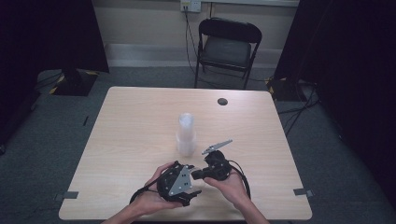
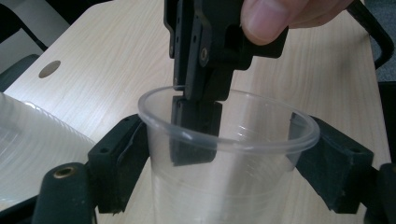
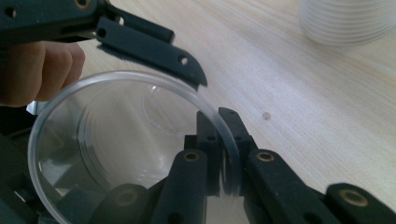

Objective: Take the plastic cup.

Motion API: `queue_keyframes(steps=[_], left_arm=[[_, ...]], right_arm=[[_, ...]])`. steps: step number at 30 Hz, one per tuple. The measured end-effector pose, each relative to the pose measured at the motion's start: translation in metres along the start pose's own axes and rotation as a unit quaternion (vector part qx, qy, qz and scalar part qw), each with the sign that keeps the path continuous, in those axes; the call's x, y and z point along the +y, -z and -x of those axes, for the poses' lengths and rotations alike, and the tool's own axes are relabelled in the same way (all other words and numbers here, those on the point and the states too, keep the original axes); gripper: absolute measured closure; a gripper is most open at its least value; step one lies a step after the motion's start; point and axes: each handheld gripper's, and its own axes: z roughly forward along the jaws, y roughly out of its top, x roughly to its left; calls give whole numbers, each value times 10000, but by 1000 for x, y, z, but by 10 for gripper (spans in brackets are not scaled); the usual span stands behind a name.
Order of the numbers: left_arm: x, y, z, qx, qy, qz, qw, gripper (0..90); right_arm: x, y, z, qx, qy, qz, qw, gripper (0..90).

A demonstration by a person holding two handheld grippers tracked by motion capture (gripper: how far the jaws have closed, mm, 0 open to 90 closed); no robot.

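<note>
While the stack of clear cups (image 1: 185, 135) stands mid-desk, one clear plastic cup (image 2: 224, 154) is already off it and held low over the near edge of the desk (image 1: 140, 116), between the two hands. The left tongs (image 2: 224, 158) clasp this cup around its body, a black jaw pressed to each side of the wall just under the rim. The right tongs (image 3: 223, 154) come in from the other side and pinch the rim itself, one jaw inside the cup and one outside, closed on the thin plastic.

Judging from this, a cup has been taken from the stack and is now gripped by both tongs at once, either being passed across or pulled free of another nested cup; which cannot be told. Setting it down is still to do.

Around them the desk is bare but for the stack, well beyond the cup, and a dark round grommet hole (image 1: 222, 101) near the far edge. A black folding chair (image 1: 227, 46) stands behind. Nothing blocks the way.
</note>
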Motion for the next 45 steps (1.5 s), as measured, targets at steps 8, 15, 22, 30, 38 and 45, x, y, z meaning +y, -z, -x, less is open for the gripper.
queue_keyframes(steps=[8,15,22,30,38,45], left_arm=[[1,-1,2,25,-121,30,9999,232],[0,1,1,48,111,106,9999,260],[-4,3,-7,46,389,239,9989,287],[-8,4,-12,12,656,290,9974,288],[-13,7,-19,-32,969,347,9947,287],[-20,10,-29,85,1376,464,9894,285]], right_arm=[[1,0,-3,75,-59,9,10000,880],[0,0,-3,34,-104,65,9999,852],[1,3,0,-5,-167,241,9996,795],[1,7,1,-15,-171,425,9989,768],[1,12,-1,-39,-60,685,9976,725],[0,25,0,-112,-25,1113,9937,702]])
